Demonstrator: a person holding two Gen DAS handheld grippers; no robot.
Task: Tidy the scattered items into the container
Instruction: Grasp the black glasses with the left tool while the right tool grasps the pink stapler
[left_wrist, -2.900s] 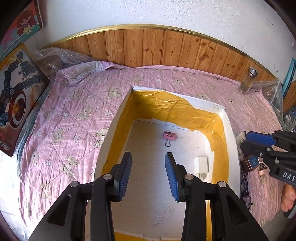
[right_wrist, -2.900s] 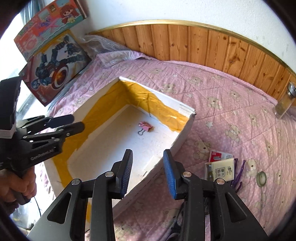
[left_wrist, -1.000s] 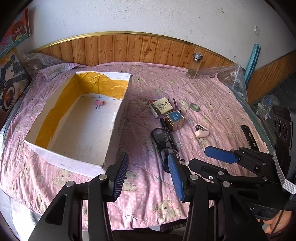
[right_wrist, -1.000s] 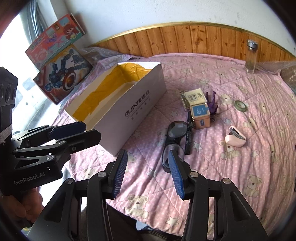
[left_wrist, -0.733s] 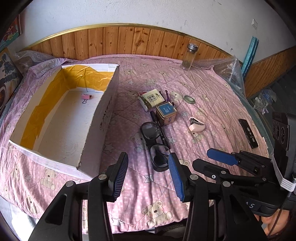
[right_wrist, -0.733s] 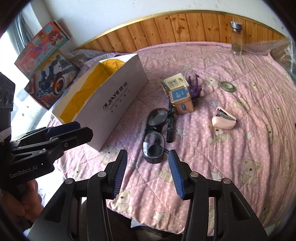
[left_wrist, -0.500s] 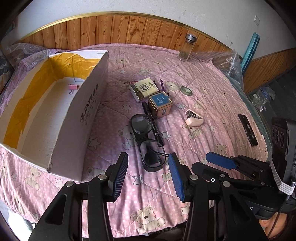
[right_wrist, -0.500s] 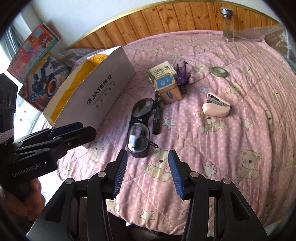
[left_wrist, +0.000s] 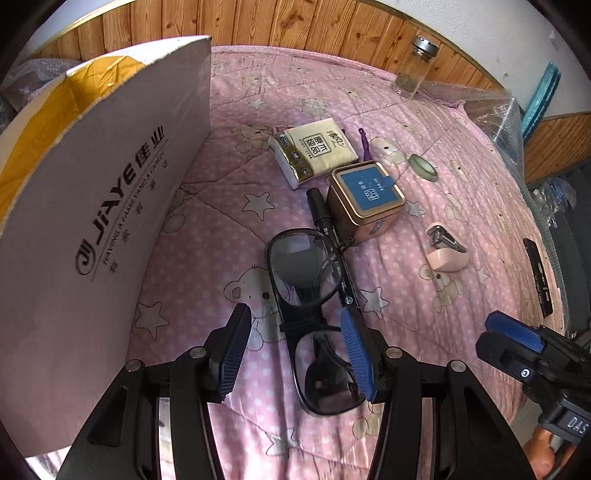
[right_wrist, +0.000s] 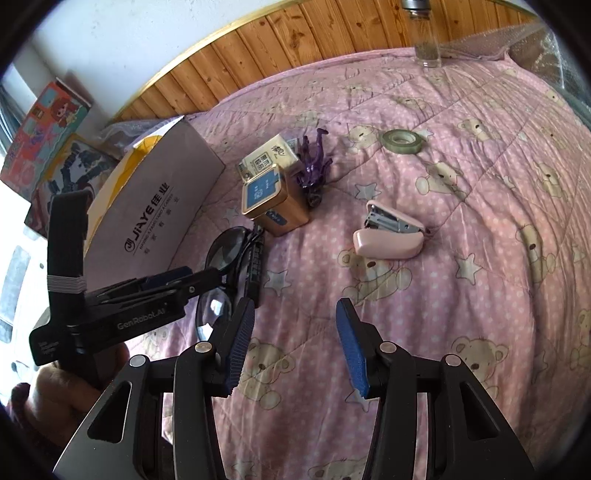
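While the left tongs (left_wrist: 295, 347) hang wide open over the black glasses (left_wrist: 314, 314) on the pink bed (left_wrist: 229, 229), holding nothing, the white box (left_wrist: 92, 229) stands just left. In the right view, the right tongs (right_wrist: 293, 347) gape empty near the pink stapler (right_wrist: 388, 232); the left tongs' tips seem to touch the glasses.

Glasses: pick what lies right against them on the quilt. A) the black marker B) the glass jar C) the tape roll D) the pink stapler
A: the black marker runs along the glasses, touching the frame beside the tin; the stapler, tape roll and jar lie apart.
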